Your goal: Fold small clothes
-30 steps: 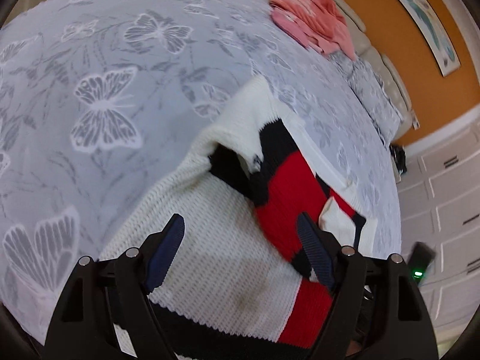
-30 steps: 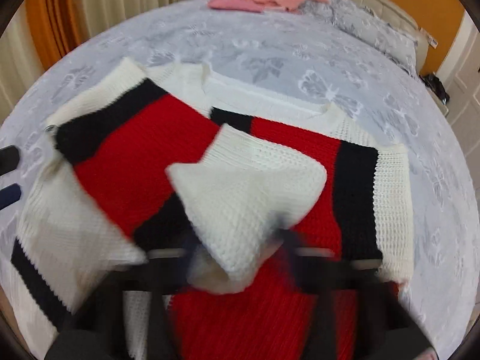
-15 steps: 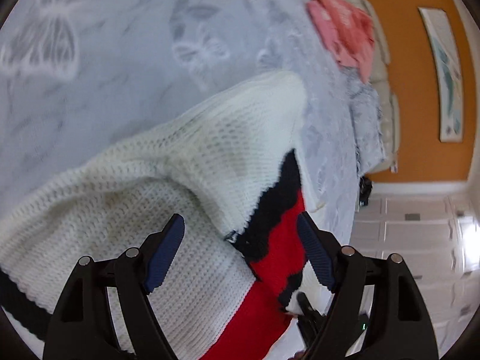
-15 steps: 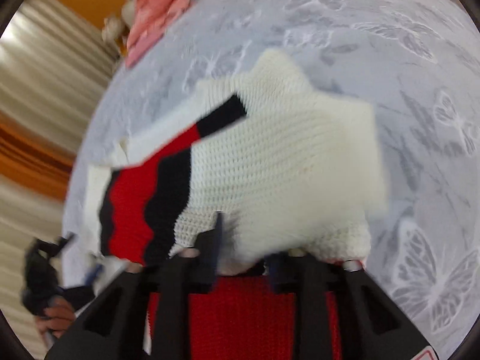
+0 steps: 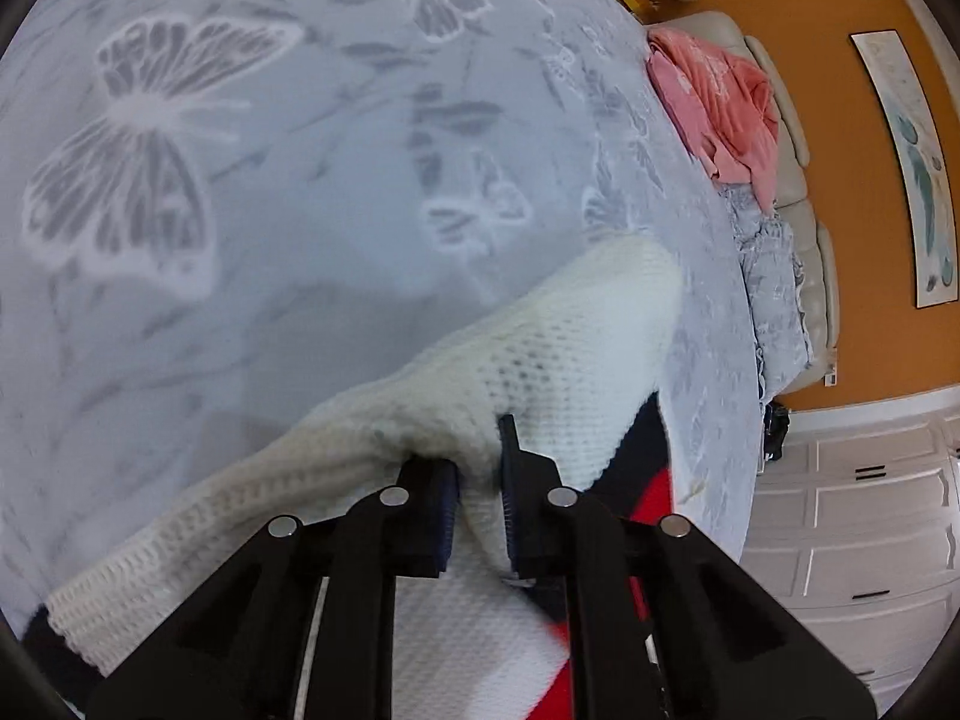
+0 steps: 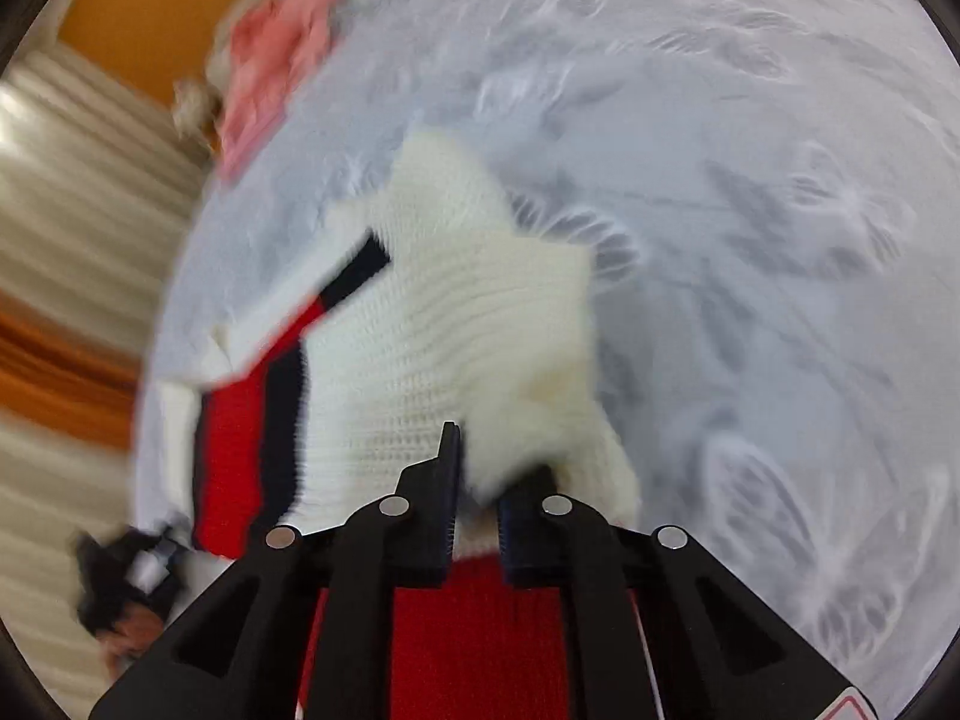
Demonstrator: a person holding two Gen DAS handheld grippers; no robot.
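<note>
While my left gripper (image 5: 480,480) pinches a white fold of the knit sweater (image 5: 558,354), jaws nearly closed, my right gripper (image 6: 477,480) clamps its white edge likewise. Its cream, black and red panels lie on the butterfly-print bedspread (image 5: 240,180), pink clothes (image 5: 720,102) toward one o'clock.

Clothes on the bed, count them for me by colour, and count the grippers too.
White, red and black knit sweater: 1
Pink garment by the headboard: 1
Grippers, left gripper and right gripper, each pinching the sweater: 2
Total: 4
</note>
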